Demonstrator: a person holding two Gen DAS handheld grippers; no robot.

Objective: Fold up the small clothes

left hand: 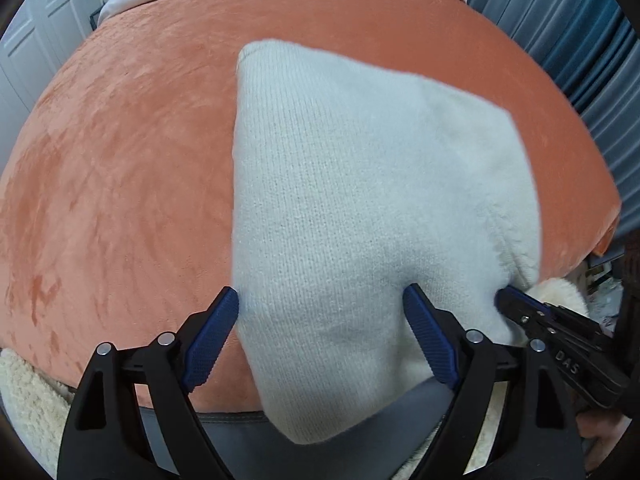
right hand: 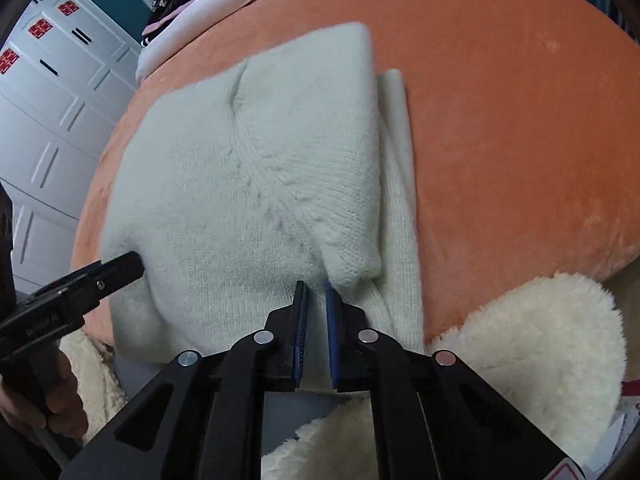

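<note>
The left gripper stands wide, straddling the white knit sweater's near edge, whose bottom its frame hides. The sweater lies on the orange blanket, running lengthwise away. The right gripper is clenched on its near fold.

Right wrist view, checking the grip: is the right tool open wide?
No, the right tool is shut, pinching the white sweater's near edge.

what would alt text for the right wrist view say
The right gripper is pinched shut on the near edge of a pale mint knitted sweater, partly folded on an orange plush bed cover. The left gripper touches the sweater's left side; a cream fleecy blanket lies lower right.
</note>
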